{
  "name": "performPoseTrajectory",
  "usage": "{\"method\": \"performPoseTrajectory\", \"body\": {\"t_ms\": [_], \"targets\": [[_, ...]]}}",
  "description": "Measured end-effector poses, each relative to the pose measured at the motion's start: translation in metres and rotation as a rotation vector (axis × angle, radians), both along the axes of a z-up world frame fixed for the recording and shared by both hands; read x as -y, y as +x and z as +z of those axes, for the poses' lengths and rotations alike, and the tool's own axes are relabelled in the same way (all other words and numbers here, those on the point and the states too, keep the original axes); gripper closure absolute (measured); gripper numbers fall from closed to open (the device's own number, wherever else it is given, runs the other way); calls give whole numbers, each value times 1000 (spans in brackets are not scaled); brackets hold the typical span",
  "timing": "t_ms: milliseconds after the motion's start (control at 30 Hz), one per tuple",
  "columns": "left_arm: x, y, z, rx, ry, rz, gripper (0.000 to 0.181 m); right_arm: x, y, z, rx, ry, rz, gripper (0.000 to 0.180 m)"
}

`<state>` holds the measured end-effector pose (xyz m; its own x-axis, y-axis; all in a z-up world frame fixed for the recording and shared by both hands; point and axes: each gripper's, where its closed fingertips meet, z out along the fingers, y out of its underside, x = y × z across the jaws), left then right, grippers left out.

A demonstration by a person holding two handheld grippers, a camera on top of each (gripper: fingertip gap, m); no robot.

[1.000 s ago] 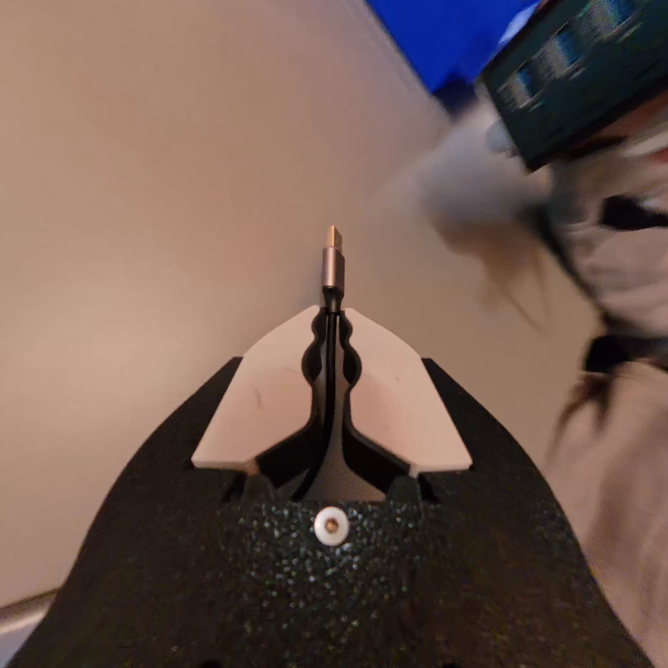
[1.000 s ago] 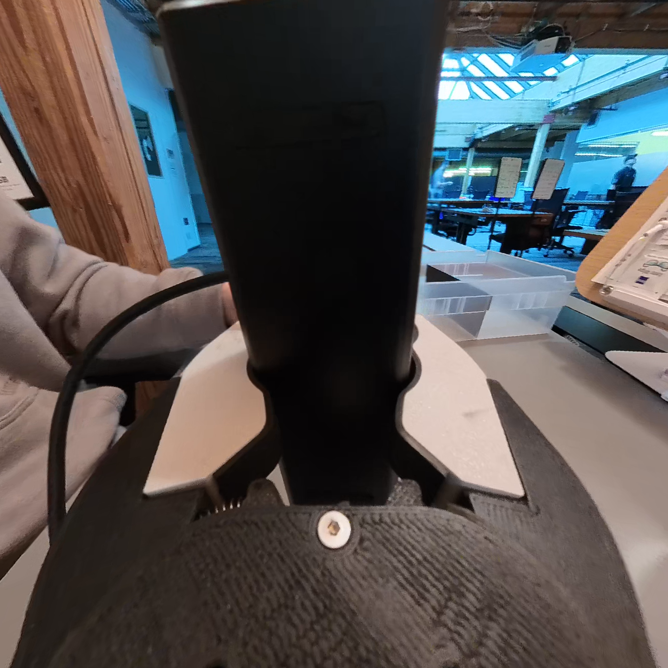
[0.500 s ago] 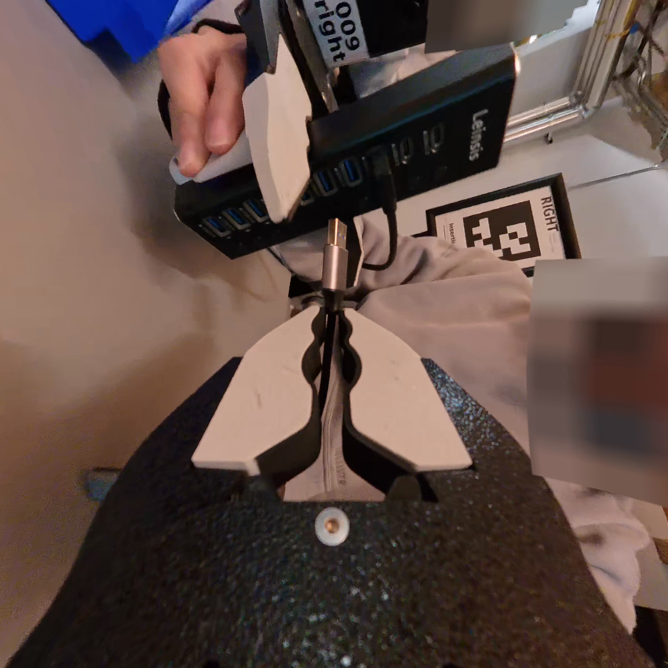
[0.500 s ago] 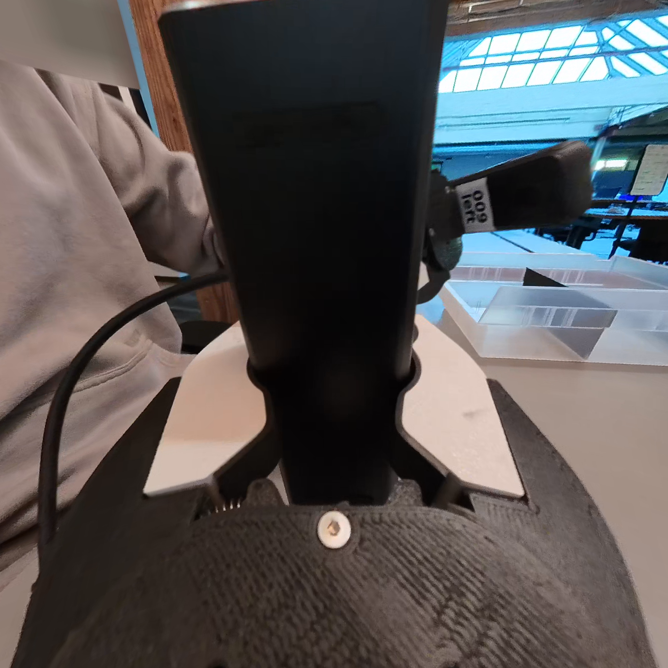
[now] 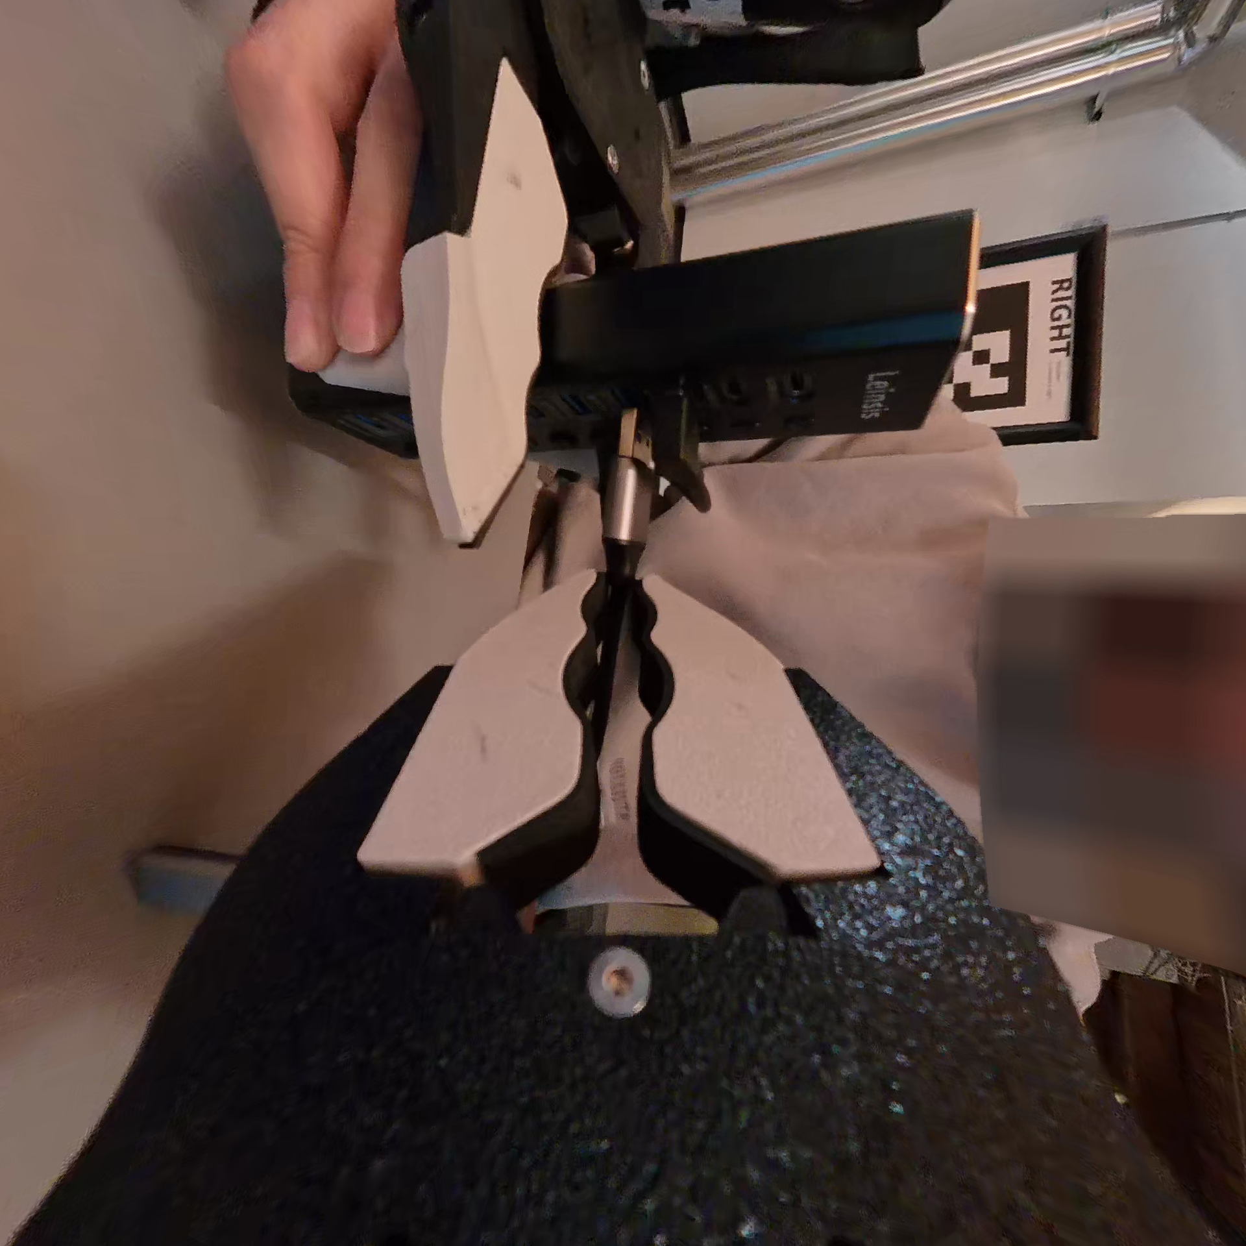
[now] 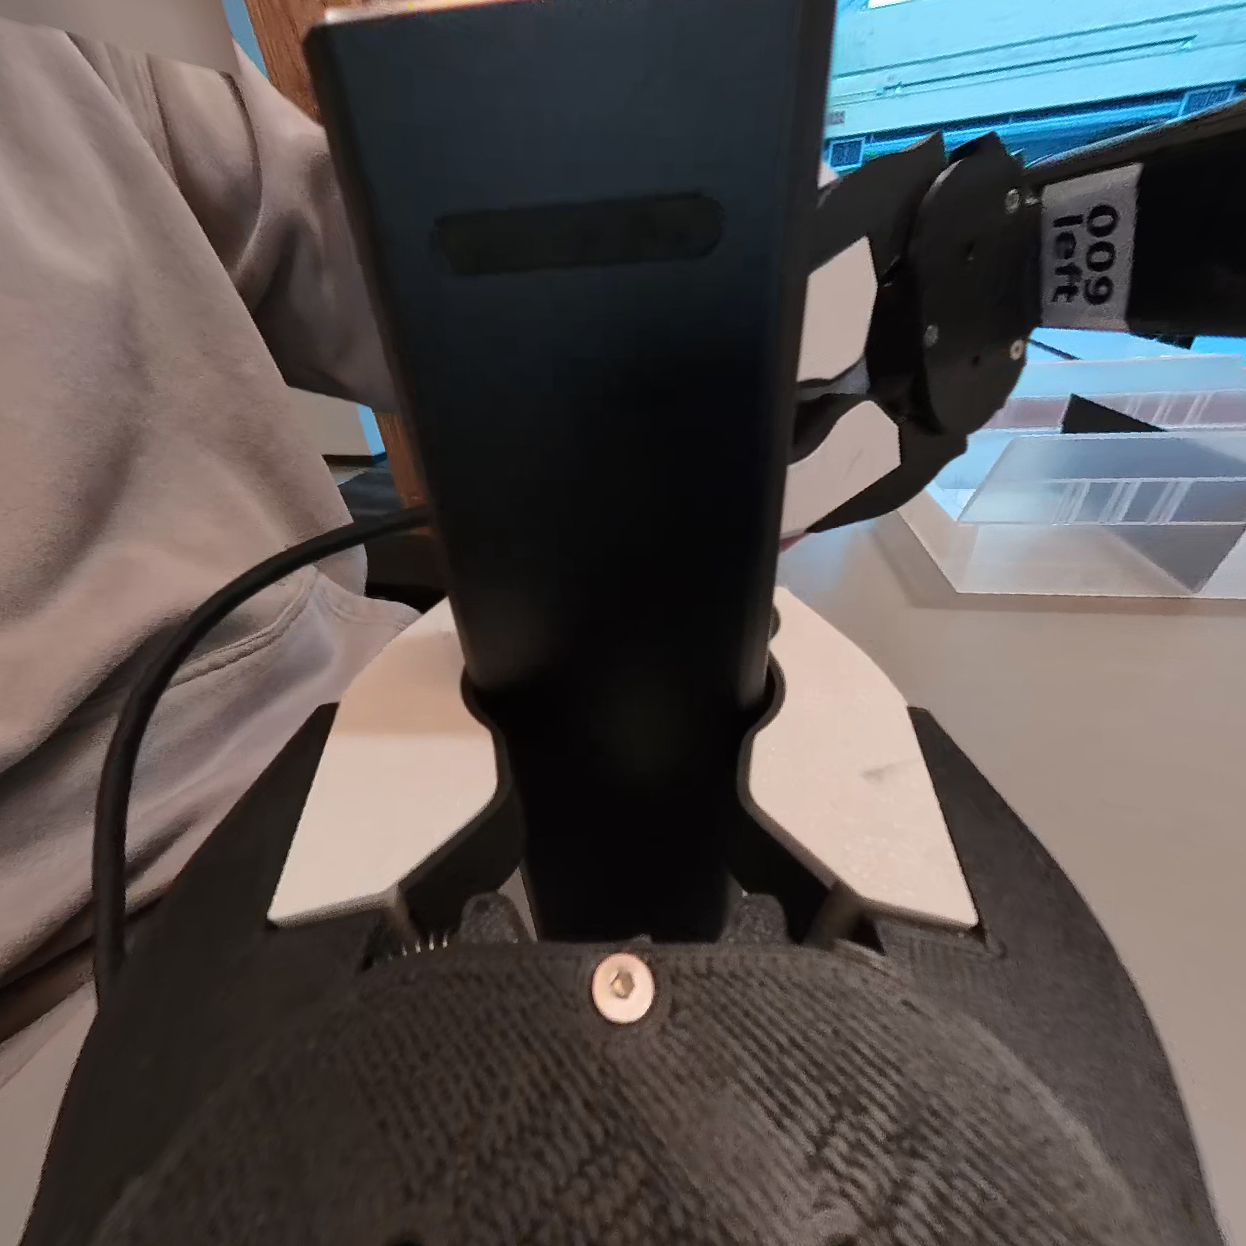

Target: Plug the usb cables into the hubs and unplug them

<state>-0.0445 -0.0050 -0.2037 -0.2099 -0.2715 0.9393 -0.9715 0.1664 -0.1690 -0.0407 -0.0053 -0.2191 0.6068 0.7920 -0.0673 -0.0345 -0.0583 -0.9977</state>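
My left gripper (image 5: 617, 580), clamped on the USB cable (image 5: 610, 647), has brought its silver plug (image 5: 628, 489) from just short of the hub (image 5: 755, 317) to its port face. My right gripper (image 6: 620, 647) stays closed around that hub.
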Motion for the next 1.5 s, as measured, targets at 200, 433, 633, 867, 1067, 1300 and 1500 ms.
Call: {"method": "performPoseTrajectory", "body": {"t_ms": [200, 433, 633, 867, 1067, 1300, 1500], "targets": [[-3, 3, -3, -39, 4, 1, 174, 2, -2, -1, 11, -6, 18, 104], [-2, 4, 4, -30, -24, 20, 175, 1, -1, -2, 24, -13, 7, 104], [-4, 6, 4, -19, 2, 47, 175, 0, -1, -5, 38, -24, 1, 104], [0, 2, -2, -18, 79, 40, 174, -3, -4, -10, 65, -51, -10, 104], [-5, 15, -1, 99, 170, 117, 174, -6, -1, -9, 45, -50, -37, 105], [-12, 33, 4, 604, 347, 236, 173, -14, 12, 1, -33, -51, -116, 105], [-10, 34, 9, 1185, 592, 224, 166, -13, 10, 5, -55, -38, -97, 105]]}}
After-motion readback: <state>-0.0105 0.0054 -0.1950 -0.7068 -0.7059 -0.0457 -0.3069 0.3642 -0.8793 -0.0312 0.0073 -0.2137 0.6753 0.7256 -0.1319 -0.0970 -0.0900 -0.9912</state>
